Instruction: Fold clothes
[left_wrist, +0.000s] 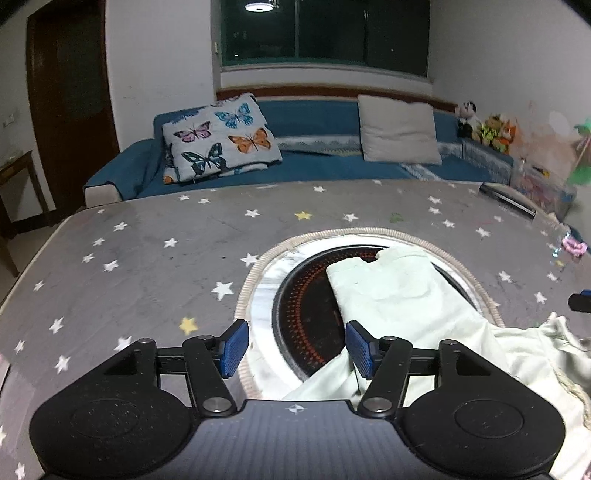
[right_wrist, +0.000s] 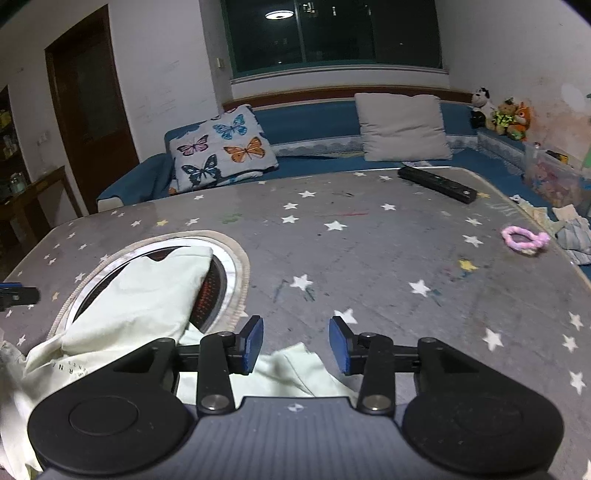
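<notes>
A pale green garment (left_wrist: 399, 295) is spread across the table (left_wrist: 147, 266), partly over its round inset. Both the left gripper (left_wrist: 296, 349) and the right gripper (right_wrist: 296, 345) are held released, seemingly above the cloth's near edge.

- Garment (left_wrist: 399, 295): pale matt cloth, softly creased.
- Table cover (right_wrist: 369, 251): grey starred, slight sheen, scuffed.
- Hob insert (left_wrist: 306, 314): glossy black glass.
</notes>
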